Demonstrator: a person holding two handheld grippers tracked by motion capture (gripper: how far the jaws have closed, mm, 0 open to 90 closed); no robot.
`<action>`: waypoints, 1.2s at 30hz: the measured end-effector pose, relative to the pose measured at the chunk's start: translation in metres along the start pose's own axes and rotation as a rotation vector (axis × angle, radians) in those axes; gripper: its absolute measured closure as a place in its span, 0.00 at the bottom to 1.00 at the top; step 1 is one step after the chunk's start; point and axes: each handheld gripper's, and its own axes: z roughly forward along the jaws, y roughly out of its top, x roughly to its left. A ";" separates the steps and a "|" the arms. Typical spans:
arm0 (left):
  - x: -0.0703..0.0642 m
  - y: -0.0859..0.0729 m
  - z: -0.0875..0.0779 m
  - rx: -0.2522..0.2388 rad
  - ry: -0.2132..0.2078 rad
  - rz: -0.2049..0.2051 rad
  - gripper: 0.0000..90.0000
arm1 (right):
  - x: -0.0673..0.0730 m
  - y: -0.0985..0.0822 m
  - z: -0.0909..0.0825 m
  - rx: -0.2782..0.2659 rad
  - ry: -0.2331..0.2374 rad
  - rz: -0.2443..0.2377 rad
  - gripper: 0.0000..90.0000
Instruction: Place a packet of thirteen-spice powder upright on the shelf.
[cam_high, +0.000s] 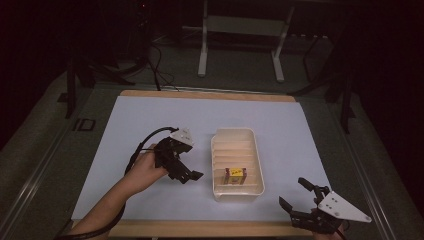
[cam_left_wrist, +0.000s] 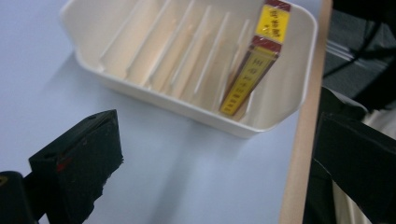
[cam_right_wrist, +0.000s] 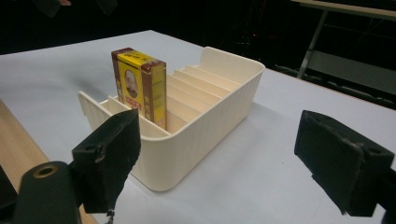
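Yellow-and-maroon cardboard box (cam_high: 235, 175), small and flat like a pack of cards, stands upright on its narrow edge in a slot of the cream plastic divider tray (cam_high: 256, 150), at the end of the tray nearest me; from the right gripper view the thin ribs either side seem to be what keeps it from tipping, which I take to be the reason it sits there rather than loose on the pale blue mat (cam_high: 150, 115) that covers the wooden table (cam_high: 210, 94); the other slots look empty; my left gripper (cam_high: 188, 173) hangs just beside the tray's left wall, tilted down and inward toward it, its black jaws spread wide with nothing between them, so I judge it is either lining up on the box or has let go of it; I cannot say which; the hand (cam_high: 145, 167) behind it wraps the body with the forearm reaching in from the lower left, cable looping back over the wrist; my right gripper (cam_high: 300, 196) sits low at the near right corner of the mat, well apart from the tray, its jaws likewise gaping and empty, pointed up and left toward the tray's near end
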 end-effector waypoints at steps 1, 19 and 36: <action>-0.001 -0.004 -0.001 -0.007 0.017 -0.012 0.02 | 0.000 0.000 0.000 0.000 -0.002 0.000 0.16; -0.008 -0.067 -0.026 -0.111 0.186 -0.209 0.02 | 0.001 0.000 0.000 0.002 -0.008 -0.013 0.16; -0.027 -0.115 -0.040 -0.097 0.247 -0.313 0.02 | 0.003 0.000 0.000 0.001 -0.022 -0.014 0.16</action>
